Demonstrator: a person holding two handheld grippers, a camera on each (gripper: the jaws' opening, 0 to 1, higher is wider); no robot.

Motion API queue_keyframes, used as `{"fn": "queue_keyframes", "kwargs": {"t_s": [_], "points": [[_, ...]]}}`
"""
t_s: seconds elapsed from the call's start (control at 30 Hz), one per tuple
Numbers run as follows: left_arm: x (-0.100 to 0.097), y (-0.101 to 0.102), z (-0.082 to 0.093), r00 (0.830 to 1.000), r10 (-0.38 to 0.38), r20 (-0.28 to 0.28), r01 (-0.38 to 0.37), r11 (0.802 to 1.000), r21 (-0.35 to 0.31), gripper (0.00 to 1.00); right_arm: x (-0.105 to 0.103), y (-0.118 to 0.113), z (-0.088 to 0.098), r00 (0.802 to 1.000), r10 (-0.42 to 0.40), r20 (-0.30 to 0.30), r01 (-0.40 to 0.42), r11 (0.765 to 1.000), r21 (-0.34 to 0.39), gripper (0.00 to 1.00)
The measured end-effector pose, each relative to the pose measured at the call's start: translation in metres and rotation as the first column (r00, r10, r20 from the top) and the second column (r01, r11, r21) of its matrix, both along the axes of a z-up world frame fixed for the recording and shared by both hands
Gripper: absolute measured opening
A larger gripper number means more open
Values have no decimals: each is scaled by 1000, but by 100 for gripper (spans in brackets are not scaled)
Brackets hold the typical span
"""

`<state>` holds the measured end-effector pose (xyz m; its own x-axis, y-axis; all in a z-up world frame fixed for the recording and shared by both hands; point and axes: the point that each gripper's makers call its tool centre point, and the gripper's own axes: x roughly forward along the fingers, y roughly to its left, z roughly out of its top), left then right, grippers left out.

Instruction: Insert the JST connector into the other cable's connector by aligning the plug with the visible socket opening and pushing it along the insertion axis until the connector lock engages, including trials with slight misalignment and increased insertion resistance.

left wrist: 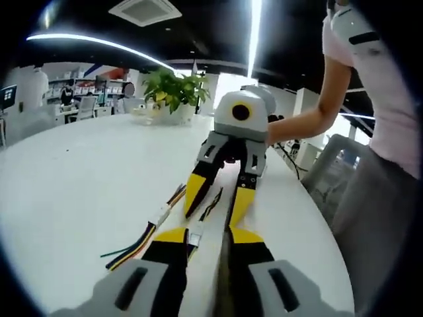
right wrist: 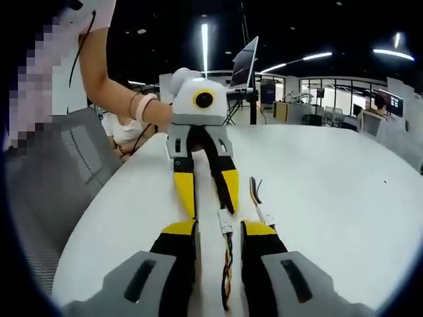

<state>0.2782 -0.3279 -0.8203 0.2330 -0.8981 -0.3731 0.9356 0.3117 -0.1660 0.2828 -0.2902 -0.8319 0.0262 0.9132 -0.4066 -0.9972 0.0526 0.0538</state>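
Observation:
Two short JST cables lie on the white table (left wrist: 79,178). One white connector (left wrist: 193,238) lies between my left gripper's (left wrist: 208,234) open yellow-and-black jaws; its dark wires (left wrist: 213,203) run toward my right gripper (left wrist: 211,218), which faces it, open. In the right gripper view this connector (right wrist: 226,221) lies near a jaw tip of the left gripper (right wrist: 210,212). Its coloured wires (right wrist: 228,267) trail back between the open jaws of my right gripper (right wrist: 219,228). The second cable's white connector (left wrist: 162,212) (right wrist: 268,214) rests beside the jaws, untouched. Both connectors are apart.
A potted plant (left wrist: 173,92) stands at the table's far side. A person (left wrist: 377,125) stands by the table's edge, arm (right wrist: 109,86) reaching to a gripper. Grey mesh chairs (left wrist: 330,172) (right wrist: 73,172) sit just off the edge. A monitor (right wrist: 244,61) rises behind.

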Motion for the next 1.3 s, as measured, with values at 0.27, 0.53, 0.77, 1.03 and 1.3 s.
{"fn": "queue_keyframes", "kwargs": {"t_s": [0.27,0.53,0.77,1.03,1.3], "points": [[6,2,-2,1000,10,21,-10,1000,1,24,-3,-2,14,998,-58,-14,59,998,23,29],[6,45,14,994,96,56,-99,994,51,47,5,-10,30,978,-198,-60,200,979,38,52],[5,51,32,980,178,86,-183,982,46,65,3,-18,45,969,-245,-26,246,968,49,56],[5,63,32,961,263,83,-270,959,91,70,-8,-23,45,966,-257,-7,257,966,33,64],[1,63,40,931,363,19,-364,930,54,83,-10,-33,57,944,-329,19,328,944,31,86]]}}
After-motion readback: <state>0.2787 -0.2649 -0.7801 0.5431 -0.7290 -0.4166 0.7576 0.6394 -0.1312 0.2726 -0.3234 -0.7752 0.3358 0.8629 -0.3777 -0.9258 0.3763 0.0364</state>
